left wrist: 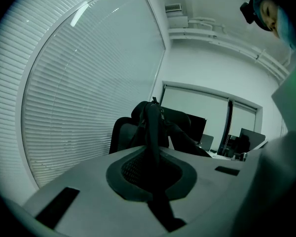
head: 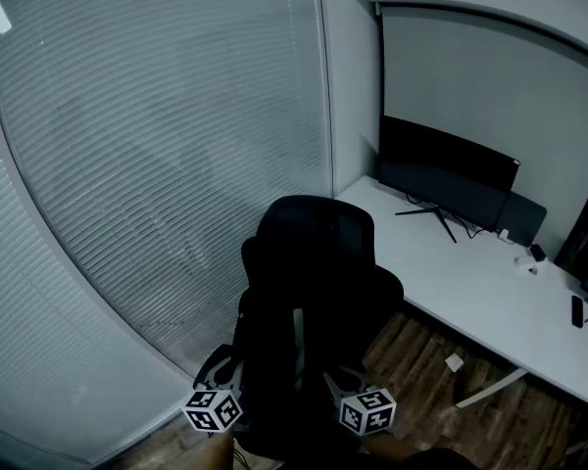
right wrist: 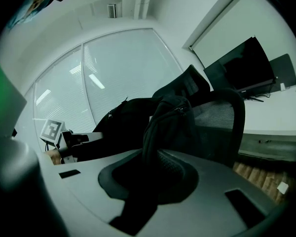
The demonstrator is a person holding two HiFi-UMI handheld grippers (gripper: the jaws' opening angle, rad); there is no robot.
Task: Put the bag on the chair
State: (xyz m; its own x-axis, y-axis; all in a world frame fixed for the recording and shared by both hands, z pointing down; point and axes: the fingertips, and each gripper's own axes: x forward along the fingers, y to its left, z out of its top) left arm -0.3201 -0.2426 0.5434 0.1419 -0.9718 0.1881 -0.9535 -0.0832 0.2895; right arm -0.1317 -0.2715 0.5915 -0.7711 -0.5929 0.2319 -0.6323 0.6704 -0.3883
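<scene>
A black office chair [head: 316,231] stands before me with its back toward the window. I hold a black bag [head: 292,370] up against the chair, low in the head view. My left gripper [head: 225,368] is shut on a thin black strap [left wrist: 152,132] of the bag, which rises straight up from between its jaws [left wrist: 150,174]. My right gripper [head: 339,380] is shut on a thicker folded part of the bag [right wrist: 171,118] near a zipper. The chair's mesh back [right wrist: 222,122] stands just behind the bag. The chair's seat is hidden.
A long white desk [head: 470,287] runs along the right, with a dark monitor [head: 446,176] and a phone [head: 576,311] on it. Closed window blinds [head: 157,164] fill the left. Wood floor [head: 426,355] shows between chair and desk.
</scene>
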